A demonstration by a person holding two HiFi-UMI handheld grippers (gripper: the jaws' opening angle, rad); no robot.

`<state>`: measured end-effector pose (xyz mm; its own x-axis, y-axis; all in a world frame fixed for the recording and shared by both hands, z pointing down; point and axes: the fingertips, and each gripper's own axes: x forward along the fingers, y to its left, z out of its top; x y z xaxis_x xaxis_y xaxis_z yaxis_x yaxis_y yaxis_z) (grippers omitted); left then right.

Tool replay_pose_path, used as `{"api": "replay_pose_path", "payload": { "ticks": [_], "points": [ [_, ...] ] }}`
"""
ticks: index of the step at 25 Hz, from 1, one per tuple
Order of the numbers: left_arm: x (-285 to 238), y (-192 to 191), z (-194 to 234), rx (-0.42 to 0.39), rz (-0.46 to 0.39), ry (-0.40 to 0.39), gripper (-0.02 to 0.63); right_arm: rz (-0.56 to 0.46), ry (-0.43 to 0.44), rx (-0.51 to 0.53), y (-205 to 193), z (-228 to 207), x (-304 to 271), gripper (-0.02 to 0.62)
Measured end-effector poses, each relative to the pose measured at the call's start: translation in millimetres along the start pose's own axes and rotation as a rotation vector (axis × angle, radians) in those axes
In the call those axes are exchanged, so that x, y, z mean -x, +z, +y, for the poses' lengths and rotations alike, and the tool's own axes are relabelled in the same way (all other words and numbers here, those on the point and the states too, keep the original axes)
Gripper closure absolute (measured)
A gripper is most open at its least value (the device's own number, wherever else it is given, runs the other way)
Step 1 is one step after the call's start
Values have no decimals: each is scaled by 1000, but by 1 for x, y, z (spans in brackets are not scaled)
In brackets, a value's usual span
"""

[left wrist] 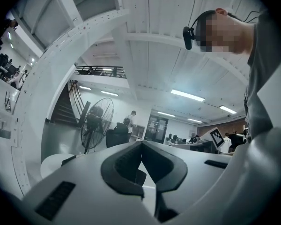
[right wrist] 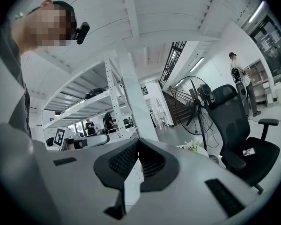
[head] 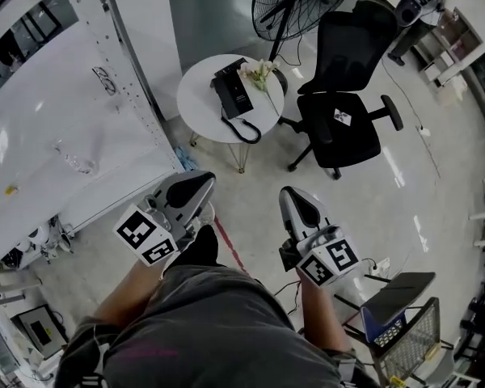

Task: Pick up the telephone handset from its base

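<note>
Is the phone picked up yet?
Not yet. Nothing looks done: the handset lies on its base on the round table. Nothing is in hand: the left gripper and right gripper are shut, empty, well short of the table. To do: reach, grip, lift.

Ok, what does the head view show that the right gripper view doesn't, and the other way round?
Only the head view: the black telephone and the left gripper. Only the right gripper view: a staircase and the person's head camera. Both: the right gripper, shut and empty, the office chair, the fan, the flowers.
</note>
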<state>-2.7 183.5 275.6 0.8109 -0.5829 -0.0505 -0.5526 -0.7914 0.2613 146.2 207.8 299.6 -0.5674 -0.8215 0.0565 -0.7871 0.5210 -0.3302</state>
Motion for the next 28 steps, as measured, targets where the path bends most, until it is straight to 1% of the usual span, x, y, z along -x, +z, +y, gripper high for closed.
{"api": "replay_pose_path", "payload": {
  "ticks": [9, 16, 20, 24, 28],
  "points": [
    [-44, 18, 129, 31, 35, -18, 592, 41, 0, -5, 12, -28, -143, 578],
    [-69, 27, 201, 49, 65, -30, 592, 73, -22, -5, 17, -50, -216, 577],
    [-80, 28, 231, 61, 68, -29, 592, 94, -34, -13, 15, -62, -243, 577],
    [-89, 27, 248, 72, 74, -26, 592, 104, -36, -11, 20, -70, -260, 577],
    [-106, 19, 265, 99, 88, -13, 592, 129, -33, -16, 20, -89, -278, 577]
  ]
}}
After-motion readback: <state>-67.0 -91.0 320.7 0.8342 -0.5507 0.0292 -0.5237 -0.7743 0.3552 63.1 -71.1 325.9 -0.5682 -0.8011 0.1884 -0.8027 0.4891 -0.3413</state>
